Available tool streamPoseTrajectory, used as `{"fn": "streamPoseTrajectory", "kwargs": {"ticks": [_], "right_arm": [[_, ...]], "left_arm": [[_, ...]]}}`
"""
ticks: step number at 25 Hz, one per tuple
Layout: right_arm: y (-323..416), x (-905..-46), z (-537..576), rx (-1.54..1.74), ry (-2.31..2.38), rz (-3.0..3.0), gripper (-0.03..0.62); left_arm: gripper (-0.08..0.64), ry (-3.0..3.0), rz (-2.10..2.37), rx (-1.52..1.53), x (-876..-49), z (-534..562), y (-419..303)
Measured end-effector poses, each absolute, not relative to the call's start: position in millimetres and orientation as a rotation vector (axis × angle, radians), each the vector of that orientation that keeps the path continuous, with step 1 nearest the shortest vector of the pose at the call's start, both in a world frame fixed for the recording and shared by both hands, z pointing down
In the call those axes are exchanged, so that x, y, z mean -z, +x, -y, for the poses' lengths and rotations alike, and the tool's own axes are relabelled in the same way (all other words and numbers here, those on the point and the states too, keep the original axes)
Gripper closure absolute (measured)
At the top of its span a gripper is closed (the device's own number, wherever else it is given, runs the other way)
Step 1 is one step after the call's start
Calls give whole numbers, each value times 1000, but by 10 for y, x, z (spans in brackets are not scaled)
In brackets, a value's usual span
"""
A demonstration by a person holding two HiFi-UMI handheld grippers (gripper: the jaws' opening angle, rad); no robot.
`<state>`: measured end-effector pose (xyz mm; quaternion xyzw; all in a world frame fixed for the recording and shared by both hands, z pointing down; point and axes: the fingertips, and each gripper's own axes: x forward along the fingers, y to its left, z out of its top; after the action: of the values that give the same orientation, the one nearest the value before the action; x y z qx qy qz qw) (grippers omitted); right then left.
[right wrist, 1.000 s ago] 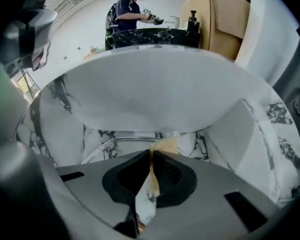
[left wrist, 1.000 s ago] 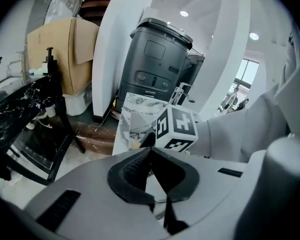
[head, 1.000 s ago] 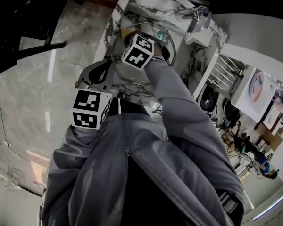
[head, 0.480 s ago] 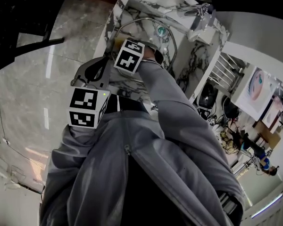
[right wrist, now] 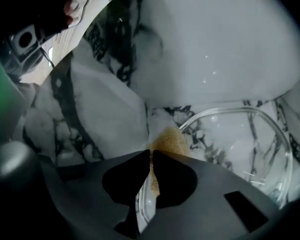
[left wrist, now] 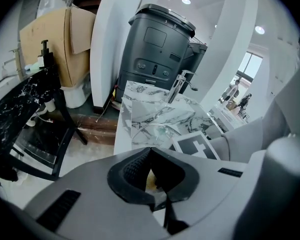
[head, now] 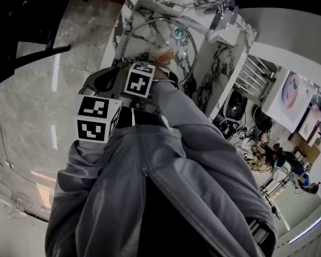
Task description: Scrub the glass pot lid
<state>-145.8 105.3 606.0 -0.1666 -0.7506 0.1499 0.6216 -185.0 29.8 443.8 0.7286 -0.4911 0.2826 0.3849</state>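
Sponge (right wrist: 169,140) at the lid's (right wrist: 235,154) rim in the sink (right wrist: 90,109).
Your right gripper (right wrist: 151,154) is pinching the sponge, jaws nearly together; your left gripper (left wrist: 150,150) is sitting fully closed. Pushing at the rim is risking the lid skating away.

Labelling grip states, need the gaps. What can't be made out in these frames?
1. Left gripper view: the left gripper is shut, but its own body hides whether it pinches the round glass pot lid.
2. Right gripper view: the right gripper, shut on the brown sponge, covers where sponge meets lid.
3. Head view: small green round part, too small to tell lid knob from drain.
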Motion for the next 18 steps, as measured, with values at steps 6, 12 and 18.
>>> {"fn": "streamPoseTrajectory", "kwargs": {"ticks": [6, 12, 18], "right_arm": [[-1392, -6008, -1163, -475, -382, 1789, 549], [-1328, -5556, -688, -455, -202, 1947, 549], [-1176, -5085, 46, -397, 93, 2095, 549]], "left_arm": [[546, 1865, 1240, -713, -4442, -288, -1846], [546, 1889, 1228, -712, -4413, -239, -1764], [546, 1933, 1200, -709, -4347, -123, -1577]]}}
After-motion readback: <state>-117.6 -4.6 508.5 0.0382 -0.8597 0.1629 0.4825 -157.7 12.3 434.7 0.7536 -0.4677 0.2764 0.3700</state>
